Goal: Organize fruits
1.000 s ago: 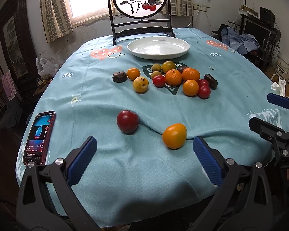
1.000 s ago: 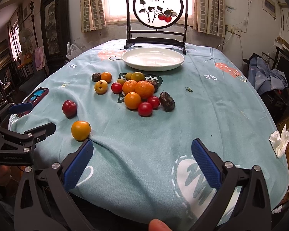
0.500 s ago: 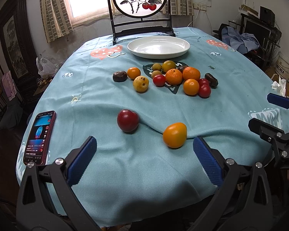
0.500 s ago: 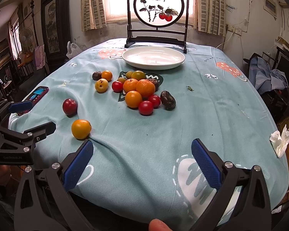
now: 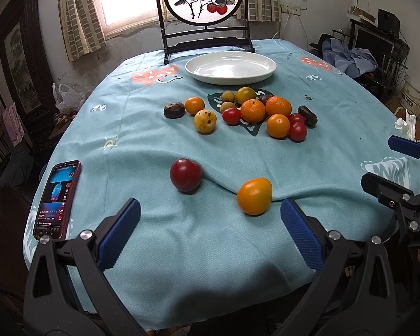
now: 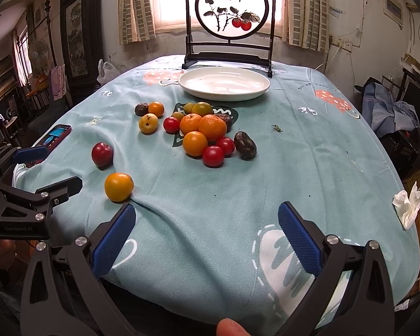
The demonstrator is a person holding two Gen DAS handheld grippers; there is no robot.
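Observation:
A cluster of fruits, oranges, red tomatoes, yellow and dark ones, lies mid-table in front of an empty white plate. A red fruit and an orange fruit lie apart, nearer the front edge. My left gripper is open and empty above the front edge, just short of those two fruits. My right gripper is open and empty above the front right of the table; it also shows at the right of the left wrist view.
A phone lies at the table's left edge. A framed round painting on a dark stand stands behind the plate. A crumpled tissue lies off the right edge. The blue tablecloth is wrinkled near the front.
Both grippers have drifted slightly forward toward the table; the scene sits a little lower in the views. No fruit has moved, and both grippers stay open.

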